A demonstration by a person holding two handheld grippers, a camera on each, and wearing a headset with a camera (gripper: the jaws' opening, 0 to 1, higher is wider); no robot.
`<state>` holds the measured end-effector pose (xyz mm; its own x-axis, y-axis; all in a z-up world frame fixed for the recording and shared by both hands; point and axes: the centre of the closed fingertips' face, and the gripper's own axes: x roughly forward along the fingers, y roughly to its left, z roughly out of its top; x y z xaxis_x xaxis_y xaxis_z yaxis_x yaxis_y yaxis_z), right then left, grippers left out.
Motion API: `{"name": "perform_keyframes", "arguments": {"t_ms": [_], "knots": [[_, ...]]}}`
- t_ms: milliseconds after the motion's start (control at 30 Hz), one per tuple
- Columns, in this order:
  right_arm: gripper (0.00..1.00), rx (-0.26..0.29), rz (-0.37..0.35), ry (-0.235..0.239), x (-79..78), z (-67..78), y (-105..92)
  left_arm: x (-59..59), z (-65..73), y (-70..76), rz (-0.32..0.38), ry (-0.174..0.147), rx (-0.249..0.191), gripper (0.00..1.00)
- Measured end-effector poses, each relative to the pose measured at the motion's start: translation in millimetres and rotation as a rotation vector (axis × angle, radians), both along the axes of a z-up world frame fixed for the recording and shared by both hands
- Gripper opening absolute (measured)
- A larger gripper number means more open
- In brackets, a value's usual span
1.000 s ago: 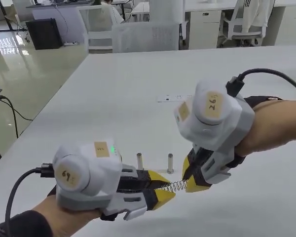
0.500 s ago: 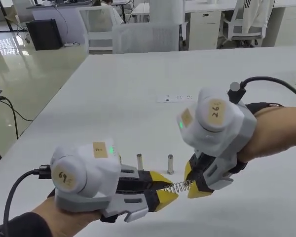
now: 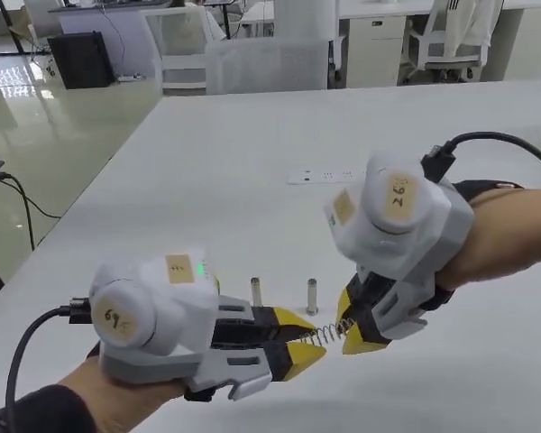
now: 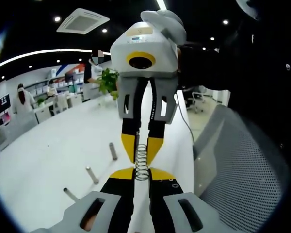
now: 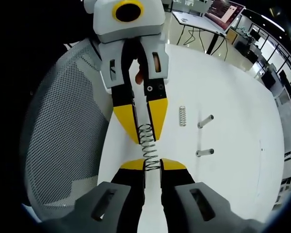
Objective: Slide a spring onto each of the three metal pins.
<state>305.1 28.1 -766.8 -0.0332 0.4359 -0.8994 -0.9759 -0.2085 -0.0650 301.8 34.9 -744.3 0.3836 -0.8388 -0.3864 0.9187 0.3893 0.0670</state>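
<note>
A small metal spring (image 3: 323,336) spans the gap between my two grippers just above the white table (image 3: 207,180). My left gripper (image 3: 299,348) is shut on its near end (image 4: 141,171), and my right gripper (image 3: 350,330) is shut on the other end (image 5: 152,162). Two upright metal pins (image 3: 255,291) (image 3: 311,296) stand just behind the spring. The left gripper view has three pins in a row (image 4: 113,151) (image 4: 91,174) (image 4: 70,195). A second spring (image 5: 182,115) lies loose on the table beside two pins (image 5: 205,121) (image 5: 204,152).
A flush socket panel (image 3: 325,177) sits in the table farther back. A grey mesh chair back (image 5: 63,126) is close by at the table's near edge. Cables trail from both grippers. Chairs and desks stand beyond the far edge.
My right gripper dipped slightly and came back up. The spring stays held between both grippers just in front of the pins.
</note>
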Motion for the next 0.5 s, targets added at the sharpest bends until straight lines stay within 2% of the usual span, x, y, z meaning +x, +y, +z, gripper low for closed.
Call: {"name": "perform_keyframes", "arguments": {"t_ms": [367,500], "knots": [[0.08,0.005,0.003,0.013,-3.6,8.6,2.6,-0.7,-5.1,-0.8,-0.006,0.01,0.019,0.03],[0.08,0.026,0.007,0.029,-6.8,14.6,6.2,-1.3,-6.9,-1.1,-0.01,0.014,0.026,0.03]]}}
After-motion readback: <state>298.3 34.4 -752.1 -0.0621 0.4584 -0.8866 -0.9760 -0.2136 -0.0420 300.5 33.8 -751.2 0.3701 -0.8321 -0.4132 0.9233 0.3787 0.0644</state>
